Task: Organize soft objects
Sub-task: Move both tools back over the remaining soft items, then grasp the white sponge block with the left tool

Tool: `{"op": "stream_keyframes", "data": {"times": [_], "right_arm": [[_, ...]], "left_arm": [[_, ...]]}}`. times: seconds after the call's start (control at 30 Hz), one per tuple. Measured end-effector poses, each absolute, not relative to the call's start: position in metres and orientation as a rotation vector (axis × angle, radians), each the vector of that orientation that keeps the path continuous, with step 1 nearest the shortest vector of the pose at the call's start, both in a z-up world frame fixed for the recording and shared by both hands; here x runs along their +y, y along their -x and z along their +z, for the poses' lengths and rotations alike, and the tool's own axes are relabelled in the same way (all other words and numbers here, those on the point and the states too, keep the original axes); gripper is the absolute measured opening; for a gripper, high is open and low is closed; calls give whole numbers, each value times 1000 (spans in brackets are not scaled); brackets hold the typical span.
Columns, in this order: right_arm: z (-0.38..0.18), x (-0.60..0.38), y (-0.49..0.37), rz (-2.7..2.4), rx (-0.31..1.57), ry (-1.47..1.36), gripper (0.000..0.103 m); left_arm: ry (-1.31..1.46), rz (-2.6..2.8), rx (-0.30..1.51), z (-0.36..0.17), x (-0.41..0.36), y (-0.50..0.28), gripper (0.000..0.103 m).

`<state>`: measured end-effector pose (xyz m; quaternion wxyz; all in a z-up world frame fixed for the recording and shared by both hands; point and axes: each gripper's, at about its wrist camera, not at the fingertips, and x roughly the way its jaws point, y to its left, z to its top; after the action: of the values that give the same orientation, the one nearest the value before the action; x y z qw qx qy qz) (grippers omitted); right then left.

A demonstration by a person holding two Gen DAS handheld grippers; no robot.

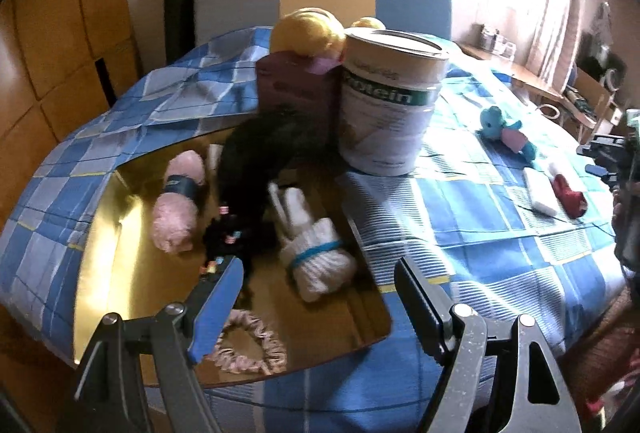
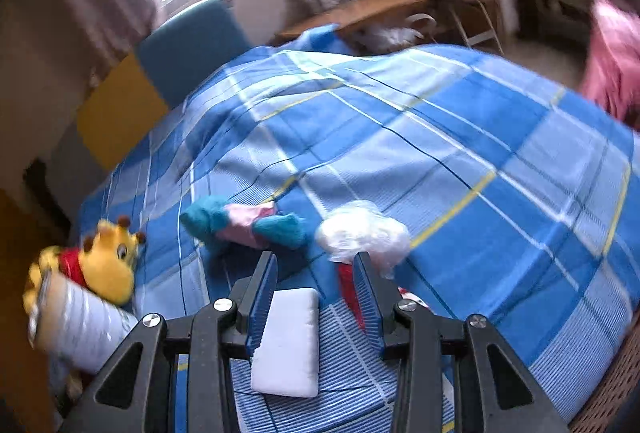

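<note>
A gold tray (image 1: 100,273) lies on the blue checked bed cover. It holds a pink yarn ball (image 1: 180,209), a black fluffy bundle (image 1: 248,169), a white towel bunny (image 1: 316,249) and a pink scrunchie (image 1: 252,353). My left gripper (image 1: 318,273) hovers open over the tray's near side with nothing between its fingers. My right gripper (image 2: 315,259) is open above a white sponge (image 2: 288,341) on the cover, without gripping it. Just beyond its tips lie a teal and pink plush (image 2: 244,225), a crumpled clear bag (image 2: 362,229) and a red cloth item (image 2: 348,289).
A protein can (image 1: 390,105) and a purple box (image 1: 296,89) stand behind the tray, with a yellow plush (image 1: 308,33) behind them. In the right wrist view the yellow plush (image 2: 104,265) leans by the can (image 2: 80,325). A person's pink sleeve (image 2: 612,65) shows at the right.
</note>
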<state>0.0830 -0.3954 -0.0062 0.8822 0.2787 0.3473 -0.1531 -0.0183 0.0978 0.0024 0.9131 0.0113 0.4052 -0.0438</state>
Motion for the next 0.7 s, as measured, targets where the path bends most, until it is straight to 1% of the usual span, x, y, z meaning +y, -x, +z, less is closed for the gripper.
{"op": "stream_keyframes", "data": {"times": [0.27, 0.37, 0.57, 0.7], "right_arm": [[-19, -415, -72, -359, 728, -727, 39], [-21, -425, -64, -377, 695, -801, 39], [-29, -446, -50, -393, 637, -959, 39], [-31, -449, -48, -387, 624, -992, 39]], "left_arm": [[-83, -203, 825, 9, 65, 13, 79], [-102, -254, 837, 9, 50, 8, 79], [-147, -357, 850, 8, 4, -15, 79], [-155, -449, 875, 3, -38, -36, 79]]}}
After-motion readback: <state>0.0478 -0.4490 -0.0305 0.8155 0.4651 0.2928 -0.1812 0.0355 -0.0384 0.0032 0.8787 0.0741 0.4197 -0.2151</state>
